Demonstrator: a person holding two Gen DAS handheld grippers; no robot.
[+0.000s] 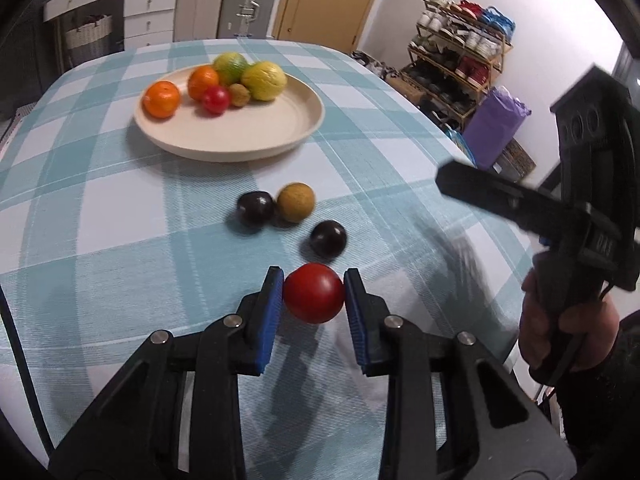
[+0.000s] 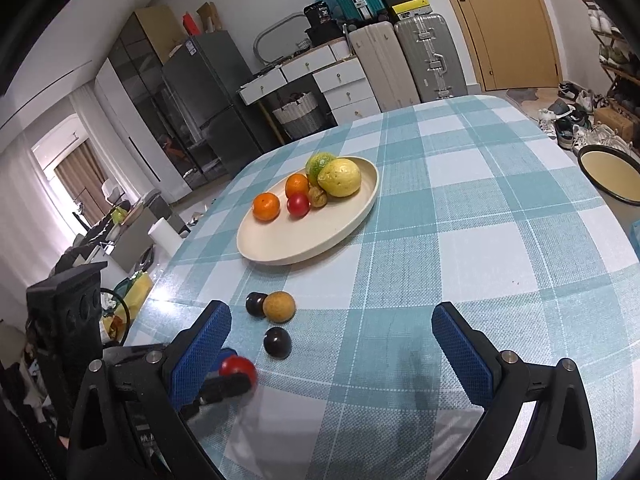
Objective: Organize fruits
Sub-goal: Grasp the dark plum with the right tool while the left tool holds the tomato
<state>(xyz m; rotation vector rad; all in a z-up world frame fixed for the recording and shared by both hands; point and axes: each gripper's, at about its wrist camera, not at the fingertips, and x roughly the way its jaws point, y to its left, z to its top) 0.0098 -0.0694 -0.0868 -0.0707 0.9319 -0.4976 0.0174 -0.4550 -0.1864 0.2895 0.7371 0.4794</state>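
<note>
Downward-tilted left claw (image 1: 314, 300) seemingly clamped around red tomato (image 1: 314, 298).

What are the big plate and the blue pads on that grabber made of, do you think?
The plate looks like matte cream plastic or glazed ceramic: smooth, even colour, a soft sheen and no pattern; the pictures cannot settle which. The blue pads look like rubber or soft plastic: a fine woven grid texture covers the face and there is no shine. They sit on glossy black plastic arms.
</note>
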